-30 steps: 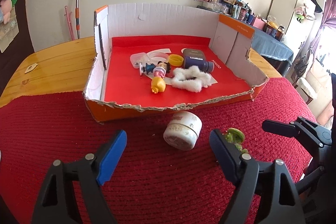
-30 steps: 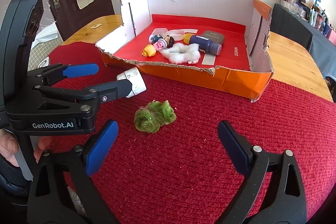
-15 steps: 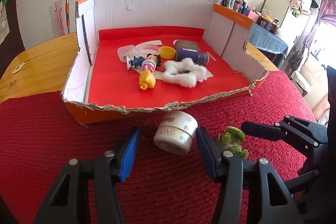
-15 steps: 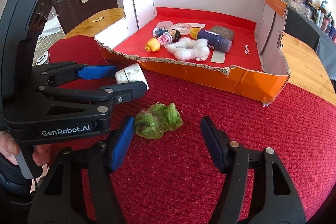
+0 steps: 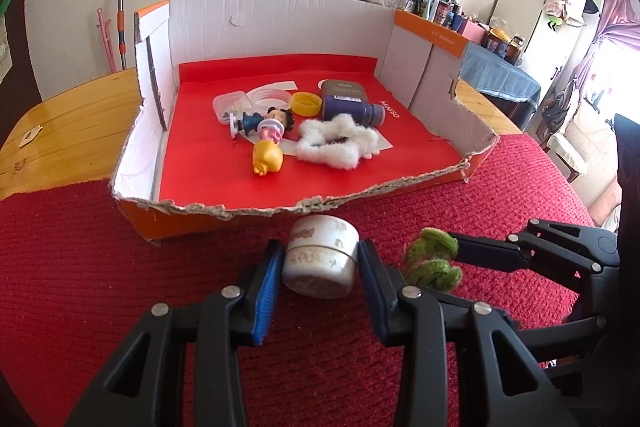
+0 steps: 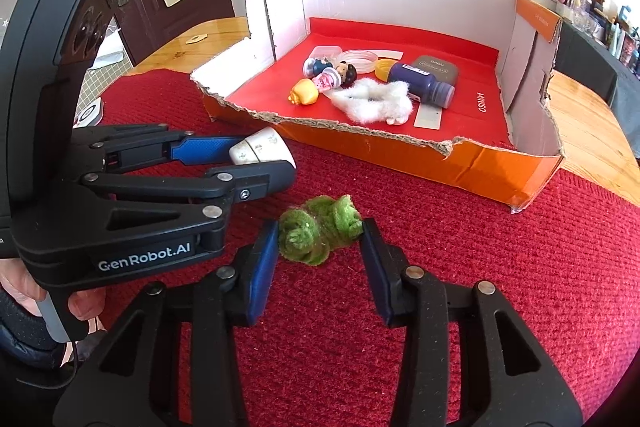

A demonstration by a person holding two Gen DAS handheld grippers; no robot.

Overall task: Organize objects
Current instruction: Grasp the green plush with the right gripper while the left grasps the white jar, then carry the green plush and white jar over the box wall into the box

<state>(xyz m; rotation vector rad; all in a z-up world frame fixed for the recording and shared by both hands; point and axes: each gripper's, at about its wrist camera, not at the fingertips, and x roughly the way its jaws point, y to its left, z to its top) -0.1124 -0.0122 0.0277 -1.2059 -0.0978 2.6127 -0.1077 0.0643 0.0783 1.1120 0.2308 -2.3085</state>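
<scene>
Left wrist view: a red knitted cloth [image 5: 80, 287] covers the near part of a wooden table [image 5: 72, 131], and on it stands a wide, torn-edged cardboard box [image 5: 280, 23] with orange outside and a red floor. Inside the box lie a white fluffy piece [image 5: 340, 147], a dark blue bottle [image 5: 352, 109], a yellow toy [image 5: 267, 157], small dolls [image 5: 272, 125], a yellow cap [image 5: 306, 103] and a clear lidded tub [image 5: 230, 103].

Just in front of the box's near wall, on the cloth, a white cream jar [image 5: 322, 261] lies tilted on its side. The left gripper [image 5: 320, 279] has the jar between its blue pads; its jaws are closing, and both pads appear to touch the jar's sides.

Just beside the jar, to its right, sits a green woolly ball [image 6: 318, 235]. The right gripper [image 6: 320, 247] brackets it, jaws closing; the far pad touches the wool, the near one sits right at its edge. A hand [image 6: 84, 301] shows at the left gripper's handle in the right wrist view.
</scene>
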